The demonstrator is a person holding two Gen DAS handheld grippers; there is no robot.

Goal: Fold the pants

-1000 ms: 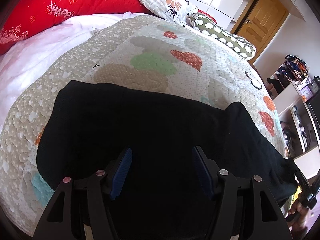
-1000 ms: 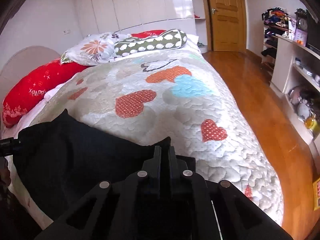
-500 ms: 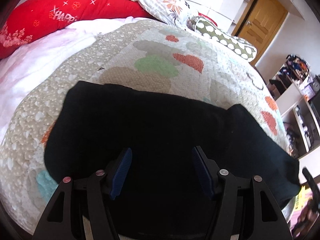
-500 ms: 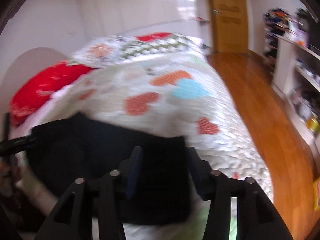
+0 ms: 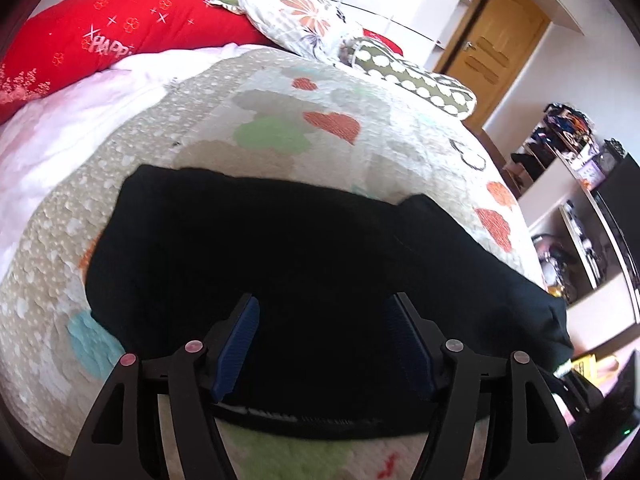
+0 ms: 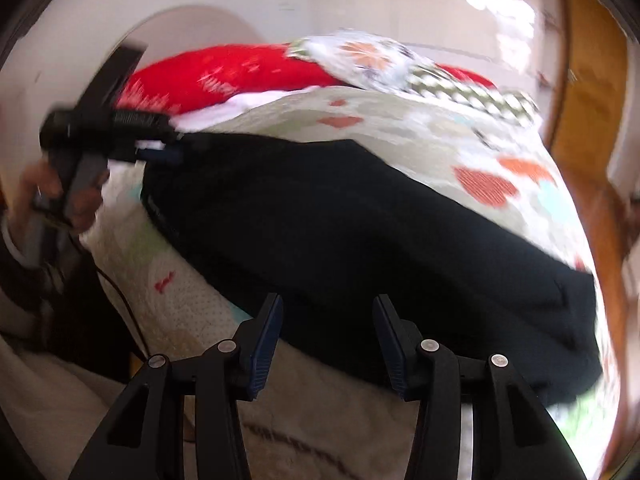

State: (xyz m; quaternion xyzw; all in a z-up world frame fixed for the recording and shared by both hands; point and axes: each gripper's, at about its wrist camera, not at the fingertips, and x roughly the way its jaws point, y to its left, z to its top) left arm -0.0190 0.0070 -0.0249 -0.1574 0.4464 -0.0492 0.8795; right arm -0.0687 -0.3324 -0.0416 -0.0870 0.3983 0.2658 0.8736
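The black pants (image 5: 300, 240) lie folded in a long band across the quilt. My left gripper (image 5: 323, 304) hovers over their near edge; its jaws are opening, and the blue pads press on nothing. In the blurred right wrist view the pants (image 6: 360, 220) run from upper left to lower right. My right gripper (image 6: 328, 304) stands open just above their near edge, with no cloth caught between its pads. That view also shows the left gripper (image 6: 160, 156) at the pants' far left end, held by a hand (image 6: 60, 196).
The quilt (image 5: 280, 92) with heart patches covers the bed. A red pillow (image 5: 120, 32), a floral pillow (image 5: 304, 20) and a green dotted pillow (image 5: 420, 80) lie at its head. A wooden door (image 5: 492, 40) and cluttered shelves (image 5: 580, 200) stand to the right.
My right gripper was shut on the pants' corner; it has opened, let go, and swung left along the bed's edge while rolling. My left gripper has drawn back a little.
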